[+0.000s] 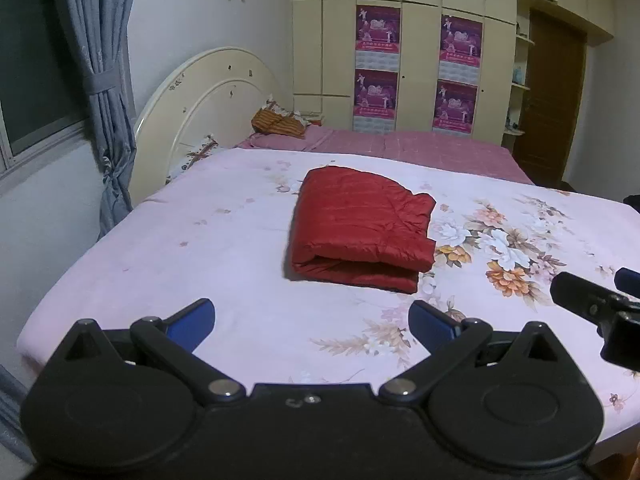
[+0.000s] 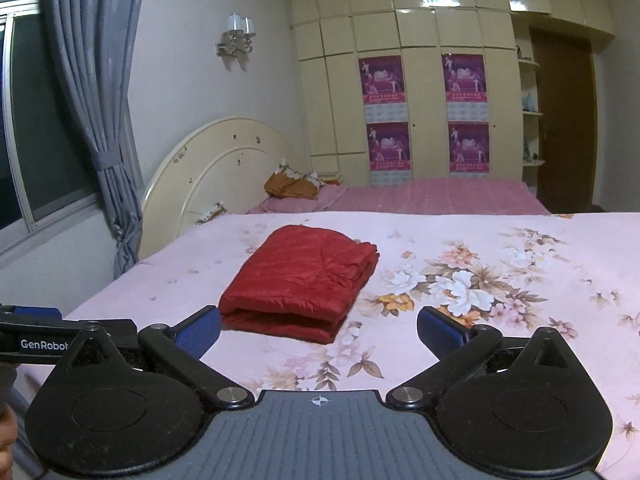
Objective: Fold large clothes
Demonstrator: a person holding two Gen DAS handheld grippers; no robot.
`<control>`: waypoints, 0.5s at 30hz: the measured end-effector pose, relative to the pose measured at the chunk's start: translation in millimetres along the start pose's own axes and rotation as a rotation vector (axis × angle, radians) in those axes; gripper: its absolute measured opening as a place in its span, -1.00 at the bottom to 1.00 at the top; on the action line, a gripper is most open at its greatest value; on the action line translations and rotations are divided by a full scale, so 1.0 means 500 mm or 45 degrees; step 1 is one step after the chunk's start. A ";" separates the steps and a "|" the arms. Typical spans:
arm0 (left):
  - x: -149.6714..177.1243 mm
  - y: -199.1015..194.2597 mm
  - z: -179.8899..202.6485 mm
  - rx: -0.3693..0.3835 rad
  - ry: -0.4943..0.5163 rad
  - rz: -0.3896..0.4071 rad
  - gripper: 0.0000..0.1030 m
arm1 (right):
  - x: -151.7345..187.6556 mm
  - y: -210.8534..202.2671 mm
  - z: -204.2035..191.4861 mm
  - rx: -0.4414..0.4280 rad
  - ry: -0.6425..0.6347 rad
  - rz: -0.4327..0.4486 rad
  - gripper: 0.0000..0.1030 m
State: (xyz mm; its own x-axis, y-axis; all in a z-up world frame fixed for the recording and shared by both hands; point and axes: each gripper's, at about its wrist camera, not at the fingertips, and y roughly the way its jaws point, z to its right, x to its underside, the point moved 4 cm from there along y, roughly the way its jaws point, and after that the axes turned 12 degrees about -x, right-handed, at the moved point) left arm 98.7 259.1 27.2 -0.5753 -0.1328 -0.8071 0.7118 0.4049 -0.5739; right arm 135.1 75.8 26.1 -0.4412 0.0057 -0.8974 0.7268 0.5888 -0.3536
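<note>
Folded red jacket [image 1: 360, 228] mid-bedsheet [image 1: 160, 248], edges clear

The folded jacket [image 1: 360, 228] is plain dark red. It lies on a pale pink bedsheet [image 1: 200, 240] with white, orange and pink flowers beside the jacket. Behind it, the blanket [image 1: 420, 148] is darker pink with checks. The curtain [image 1: 100, 60] is grey-blue. The wardrobe [image 1: 420, 40] is cream, with purple posters [image 1: 378, 30].

A red quilted garment [image 1: 360, 228] lies folded into a thick, roughly rectangular bundle on the floral pink bed sheet [image 1: 200, 248], its doubled fold edge facing the cameras, looser crumpled layers at the right side.
</note>
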 end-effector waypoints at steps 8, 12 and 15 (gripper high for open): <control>0.006 -0.006 -0.001 0.000 -0.016 -0.001 1.00 | 0.002 -0.008 -0.002 -0.012 -0.014 -0.001 1.00; 0.005 -0.004 -0.001 -0.001 -0.006 0.002 1.00 | 0.003 -0.004 0.001 -0.016 -0.009 -0.007 1.00; 0.006 -0.004 -0.002 -0.005 -0.005 0.001 1.00 | 0.003 -0.004 0.000 -0.016 -0.010 -0.006 1.00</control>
State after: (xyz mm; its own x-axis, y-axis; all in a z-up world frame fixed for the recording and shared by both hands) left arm 95.2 258.6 26.0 -0.5729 -0.1362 -0.8082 0.7106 0.4089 -0.5726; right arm 133.2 74.4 25.7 -0.4405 -0.0039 -0.8978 0.7177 0.5992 -0.3547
